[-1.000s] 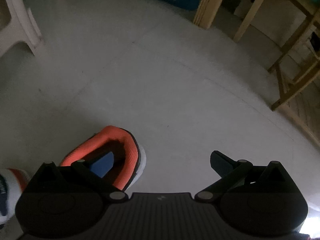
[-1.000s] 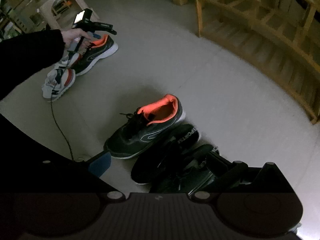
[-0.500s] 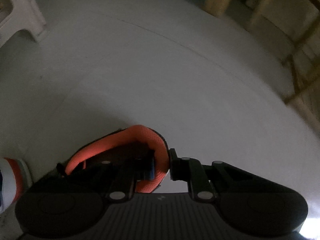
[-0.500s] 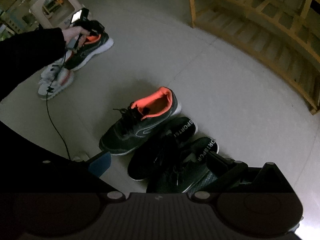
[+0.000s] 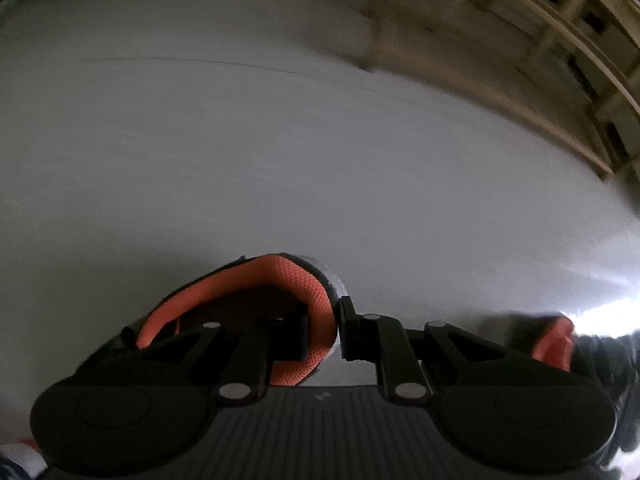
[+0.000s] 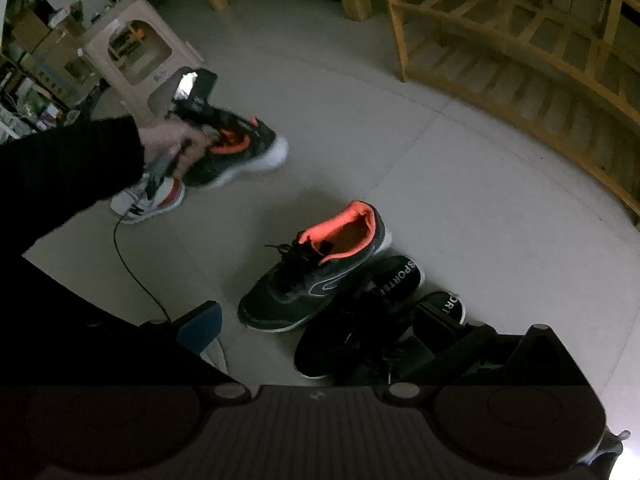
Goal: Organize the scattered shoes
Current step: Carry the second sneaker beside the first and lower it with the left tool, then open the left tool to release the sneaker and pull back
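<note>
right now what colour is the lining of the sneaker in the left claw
Orange, on a black sneaker with a white sole; clearest in the left wrist view.

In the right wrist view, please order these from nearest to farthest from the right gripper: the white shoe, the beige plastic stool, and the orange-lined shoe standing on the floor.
1. Orange-lined shoe, centre, beside the black shoes.
2. White shoe, left, partly behind the sleeve.
3. Beige plastic stool, upper left, at the back.
</note>
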